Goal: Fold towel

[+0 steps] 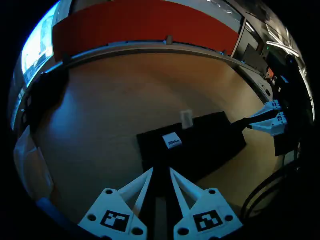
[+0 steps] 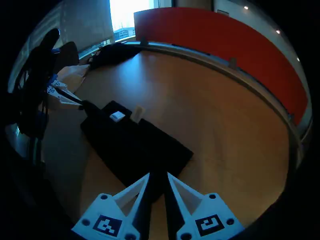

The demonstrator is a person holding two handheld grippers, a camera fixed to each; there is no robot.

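I have a black cloth towel [image 1: 208,140] lying spread flat on the pale wooden table [image 1: 120,92], towards my side of it, and I hold it at two opposite ends.

In the left gripper view, the left gripper [image 1: 161,171] sits low at the near edge of the towel. Its two white fingers are drawn in to a narrow gap, and dark fabric fills that gap, so I read it as pinched on the cloth. Far off at the right of that view, the right gripper [image 1: 248,122] has its fingers nearly together on the towel's far corner, which is pulled out into a point towards it.

The right gripper view agrees. My own fingers there are closed to a slim slot on the near corner, and the left gripper shows at the upper left with its tips meeting on the opposite corner.

A small white rectangular label [image 1: 172,141] lies on top of the towel, and a pale upright tag [image 1: 186,118] stands at the towel's far edge just beyond it.

A long red panel [image 1: 140,24] runs behind the table's far rim. In the right gripper view, a dark bag [image 2: 114,52] rests on the table near a bright window [image 2: 128,16], well apart from the towel.
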